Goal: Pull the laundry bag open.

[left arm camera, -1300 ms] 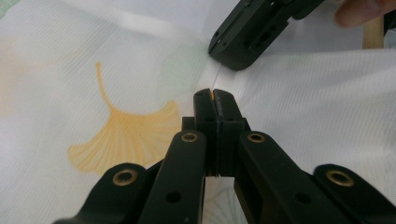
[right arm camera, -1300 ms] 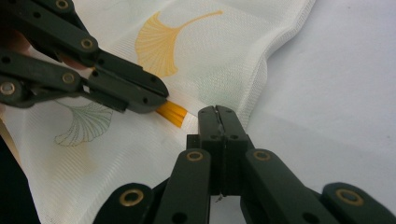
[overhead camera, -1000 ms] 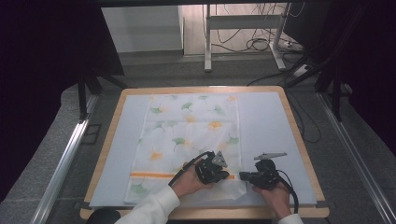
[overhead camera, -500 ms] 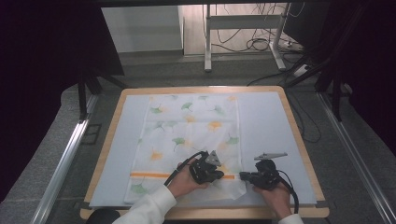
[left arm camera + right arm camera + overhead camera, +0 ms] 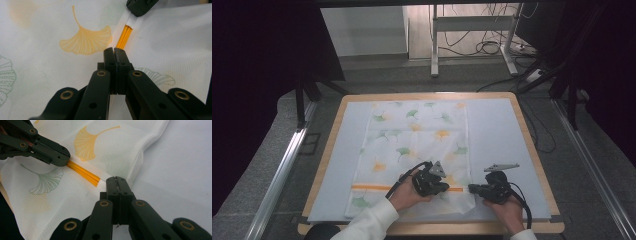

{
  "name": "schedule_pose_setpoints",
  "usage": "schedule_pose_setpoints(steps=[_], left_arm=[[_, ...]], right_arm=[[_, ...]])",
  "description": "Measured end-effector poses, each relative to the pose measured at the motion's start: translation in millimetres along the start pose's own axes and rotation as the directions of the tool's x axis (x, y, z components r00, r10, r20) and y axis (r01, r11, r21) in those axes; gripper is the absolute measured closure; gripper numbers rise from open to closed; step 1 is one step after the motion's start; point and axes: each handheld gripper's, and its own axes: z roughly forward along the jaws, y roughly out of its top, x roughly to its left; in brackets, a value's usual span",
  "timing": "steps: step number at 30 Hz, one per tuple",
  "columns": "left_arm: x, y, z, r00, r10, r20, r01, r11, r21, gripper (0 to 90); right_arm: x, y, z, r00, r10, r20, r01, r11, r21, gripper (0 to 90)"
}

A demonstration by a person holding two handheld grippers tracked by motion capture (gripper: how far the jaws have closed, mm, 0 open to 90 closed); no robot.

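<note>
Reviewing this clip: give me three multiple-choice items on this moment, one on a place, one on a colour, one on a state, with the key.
1. Where on the cloth does the right gripper pinch?
A. At its far edge
B. At its near right edge, by the stripe
C. At its left edge

2. What colour is the stripe across the cloth?
A. Orange
B. Blue
C. Black

3. How do the jaws of the left gripper stand?
A. Wide open above the cloth
B. Shut on the cloth
C. Shut on a pen

Key: 1 B, the high view shows that gripper at the cloth's near right edge, where the stripe ends. 2 A, the right gripper view shows bright orange bands. 3 B, the left gripper view shows both jaws pressed together with the cloth folded up between them.
</note>
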Motion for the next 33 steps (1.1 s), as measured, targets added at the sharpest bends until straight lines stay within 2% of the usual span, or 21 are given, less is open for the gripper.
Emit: schedule_pose_setpoints(steps=[4, 19, 33], left_arm=[[0.0, -0.5, -0.9, 1.0, 0.002, -0.005, -0.002, 1.0, 0.004, 90.0], [7.4, -9.8, -9.2, 0.9989, -0.048, 0.001, 0.048, 0.9989, 0.002, 90.0], [11.6, -16.4, -15.8, 0.9982, -0.059, -0.008, 0.059, 0.9982, 0.012, 90.0]], right_arm=[[0.2, 0.1, -0.1, 1.0, -0.001, 0.0, 0.001, 1.0, 0.001, 89.8], [-0.1, -0.2, 0.0, 1.0, -0.003, -0.001, 0.003, 1.0, -0.001, 89.7], [-0.6, -0.4, 0.0, 1.0, -0.003, -0.003, 0.003, 1.0, -0.002, 89.7]])
